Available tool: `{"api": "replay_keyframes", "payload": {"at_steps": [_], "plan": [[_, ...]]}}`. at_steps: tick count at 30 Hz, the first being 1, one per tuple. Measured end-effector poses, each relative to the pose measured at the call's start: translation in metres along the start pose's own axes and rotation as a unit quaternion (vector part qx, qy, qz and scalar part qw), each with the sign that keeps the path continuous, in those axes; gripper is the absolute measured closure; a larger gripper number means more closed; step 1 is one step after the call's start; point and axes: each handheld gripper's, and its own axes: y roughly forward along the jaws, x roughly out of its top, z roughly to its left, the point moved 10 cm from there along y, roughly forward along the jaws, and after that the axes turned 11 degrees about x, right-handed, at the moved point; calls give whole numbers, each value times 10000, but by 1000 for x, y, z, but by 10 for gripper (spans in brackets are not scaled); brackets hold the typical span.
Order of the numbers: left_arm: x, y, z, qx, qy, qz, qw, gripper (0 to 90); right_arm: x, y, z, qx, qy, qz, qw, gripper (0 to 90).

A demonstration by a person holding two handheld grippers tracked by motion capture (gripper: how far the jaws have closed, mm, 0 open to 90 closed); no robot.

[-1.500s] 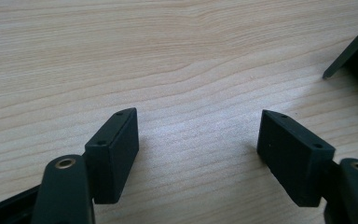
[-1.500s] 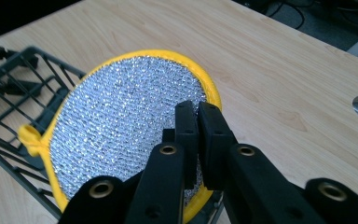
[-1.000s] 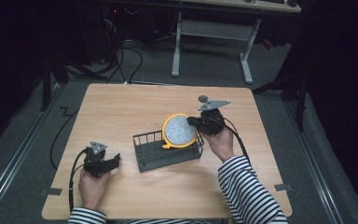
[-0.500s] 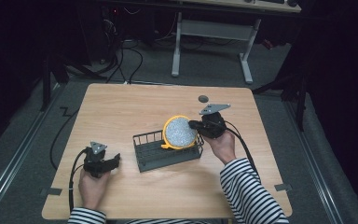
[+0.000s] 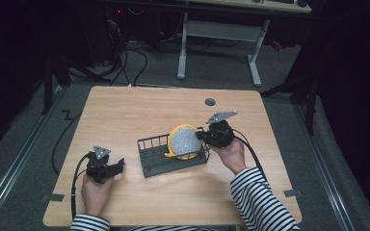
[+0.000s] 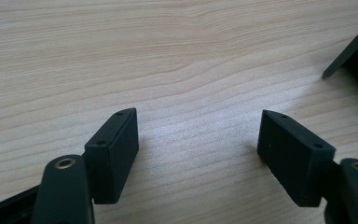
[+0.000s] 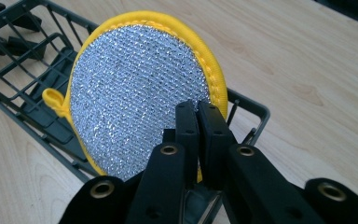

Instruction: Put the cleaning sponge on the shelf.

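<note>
From the high view, a pale wooden table [image 5: 139,110] carries a dark wire basket [image 5: 172,155] near its middle. A round scrubbing pad [image 5: 183,141] stands on edge at the basket's right end, its silver face ringed with yellow. The right gripper [image 5: 203,136] reaches it from the right, its grey three-cornered plate on top and its cable trailing back beside a striped sleeve [image 5: 260,202]. A small dark disc [image 5: 210,101] lies on the table beyond, well apart from the basket. The left gripper [image 5: 117,166] rests on the table near the front left corner, just left of the basket, with nothing between it and the basket. A grey desk frame [image 5: 219,36] stands on the floor behind the table.

In the left gripper view, the two black blocky jaws stand wide apart over bare wood grain, clasping nothing. A dark corner of the basket [image 6: 354,51] pokes in at the upper right.

In the right gripper view, the jaws are pressed together on the lower edge of the pad [image 7: 135,93]. Its face is glittery woven mesh, the rim stitched yellow fabric with a small loop [image 7: 53,99] at the left. The pad leans upright inside the basket [image 7: 37,60], whose thin bars form a grid, its far rim showing behind the pad.
</note>
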Motion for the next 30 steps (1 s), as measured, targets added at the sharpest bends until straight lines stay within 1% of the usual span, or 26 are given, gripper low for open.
{"api": "replay_keyframes", "payload": {"at_steps": [1,2,5,7,8,9,10,11,12,13,14,16,19,20,21,23,24,25,26,27,28,29,30], "plan": [[0,0,0,0,0,0,10000,297,0,0,0,0,0,0,10000,879],[0,0,0,1,2,0,10000,297,-3,1,1,21,21,66,10000,878],[0,0,0,2,-1,-7,10000,297,-4,1,0,60,89,37,9999,868],[0,0,0,3,-1,-6,10000,297,-4,1,0,60,82,28,9999,856],[0,0,0,3,-2,-6,10000,297,-4,0,0,55,60,42,10000,758],[0,0,0,3,-2,-6,10000,298,-4,0,0,55,60,42,10000,758],[0,0,0,0,-1,1,10000,297,-2,-3,0,2,112,-31,9999,638],[0,0,0,0,-1,1,10000,297,-2,-5,-1,-35,135,-63,9999,611],[0,0,0,-1,-8,-9,10000,298,0,-8,-2,-84,176,-151,9997,581],[0,0,0,-4,-11,-5,10000,298,0,-8,-2,-84,176,-151,9997,581],[0,0,0,-8,-14,-7,10000,298,4,-15,-4,-110,254,-331,9991,543],[0,0,0,-10,-15,-6,10000,297,6,-20,-6,-130,311,-440,9985,531],[0,0,0,-15,-28,-11,10000,297,6,-26,-8,-219,342,-501,9979,521],[0,0,0,-17,-33,-12,10000,298,5,-33,-10,-260,419,-633,9968,521],[0,0,0,-18,-35,-14,10000,298,4,-36,-12,-274,466,-681,9962,518],[0,0,0,-19,-36,-14,10000,298,-2,-43,-16,-352,588,-659,9955,519],[0,0,0,-18,-35,-14,10000,298,-5,-47,-18,-411,617,-673,9950,520],[0,0,0,-18,-35,-14,10000,298,-5,-47,-18,-411,617,-673,9950,520],[0,0,0,-19,-37,-14,10000,298,-11,-57,-23,-484,726,-812,9929,520],[0,0,0,-18,-36,-15,10000,298,-11,-57,-23,-484,726,-812,9929,520],[0,0,0,-13,-30,-12,10000,298,-18,-66,-27,-546,840,-823,9916,520],[0,0,0,-13,-30,-12,10000,298,-21,-69,-28,-578,873,-854,9908,522],[0,0,0,-12,-19,-6,10000,298,-24,-75,-30,-611,892,-962,9895,525]]}}
